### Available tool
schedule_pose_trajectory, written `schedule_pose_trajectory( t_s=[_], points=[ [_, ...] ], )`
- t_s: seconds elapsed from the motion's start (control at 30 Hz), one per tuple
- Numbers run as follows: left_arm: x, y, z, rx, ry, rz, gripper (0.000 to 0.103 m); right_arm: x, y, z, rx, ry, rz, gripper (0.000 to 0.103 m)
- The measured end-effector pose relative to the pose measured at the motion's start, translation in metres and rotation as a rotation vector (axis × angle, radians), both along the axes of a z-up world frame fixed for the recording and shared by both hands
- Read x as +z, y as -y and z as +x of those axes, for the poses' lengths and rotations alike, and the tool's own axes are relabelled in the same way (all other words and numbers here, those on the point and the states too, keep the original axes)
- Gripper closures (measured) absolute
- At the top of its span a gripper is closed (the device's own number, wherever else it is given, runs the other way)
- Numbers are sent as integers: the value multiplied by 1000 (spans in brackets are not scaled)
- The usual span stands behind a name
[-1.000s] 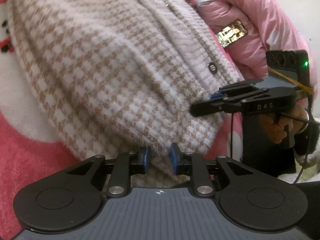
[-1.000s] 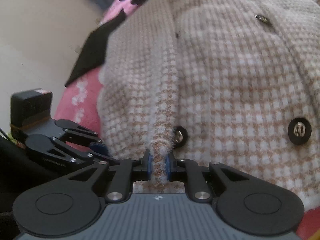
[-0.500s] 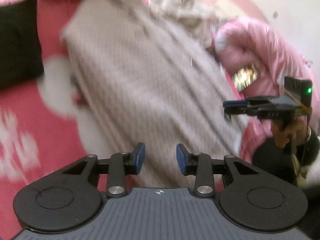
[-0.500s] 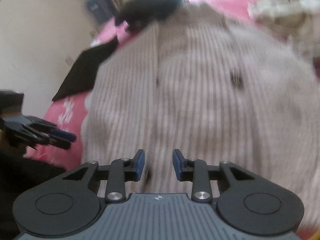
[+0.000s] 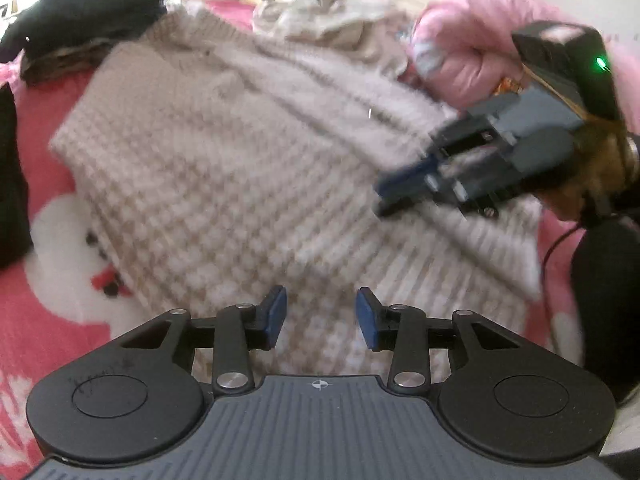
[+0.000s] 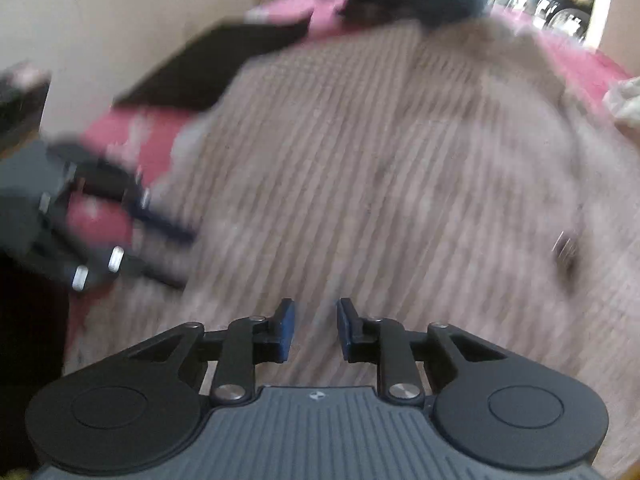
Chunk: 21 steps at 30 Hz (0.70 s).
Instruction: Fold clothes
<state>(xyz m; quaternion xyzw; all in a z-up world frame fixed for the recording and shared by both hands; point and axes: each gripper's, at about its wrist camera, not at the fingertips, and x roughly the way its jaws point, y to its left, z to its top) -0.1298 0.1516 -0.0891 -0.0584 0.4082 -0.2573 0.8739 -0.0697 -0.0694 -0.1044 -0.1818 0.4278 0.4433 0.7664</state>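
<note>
A fuzzy beige-and-white houndstooth cardigan [image 5: 208, 184] lies folded on a pink blanket [image 5: 44, 320]. It fills the right wrist view [image 6: 380, 184], blurred, with a dark button [image 6: 566, 250] at the right. My left gripper [image 5: 320, 314] is open and empty above the cardigan's near edge. My right gripper [image 6: 314, 330] is open and empty above the cardigan. The right gripper also shows in the left wrist view [image 5: 404, 188], hovering over the cardigan's right side. The left gripper shows blurred in the right wrist view [image 6: 160, 226].
A pink puffy jacket [image 5: 472, 56] lies at the back right. A crumpled light garment [image 5: 320, 20] lies behind the cardigan. Black clothing lies at the back left [image 5: 92, 4] and along the left edge [image 5: 10, 184]. A pale wall [image 6: 100, 32] rises at the left.
Both grippers let go of the cardigan's edge, opened and pulled back and up. The right gripper has swung in over the cardigan's right side.
</note>
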Motion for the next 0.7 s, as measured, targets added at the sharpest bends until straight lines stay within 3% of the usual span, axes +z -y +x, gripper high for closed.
schedule_pose_trajectory(
  t_s=[0.1,0.17,0.23,0.27,0.37,0.5,0.6,0.7],
  points=[
    [2,-2,8,21,-8,-58,64,27,-21,22,-23,83,86,79],
    [-10,3,14,21,-58,-53,64,33,-42,35,-27,133,128,78],
    [-25,11,14,20,-89,-42,64,19,-61,49,-32,119,154,79],
    [-27,14,10,20,-68,-34,62,8,-68,54,-35,105,143,79],
    [-28,16,3,13,-60,-32,61,-42,-78,63,-39,56,12,80],
    [-30,18,2,20,-58,-38,60,-21,-78,72,-63,41,41,82],
    [-31,19,2,34,-63,-49,59,0,-92,83,-63,111,97,81],
    [-32,18,-2,46,-53,-51,59,-9,-110,101,-87,129,119,81]
  ],
)
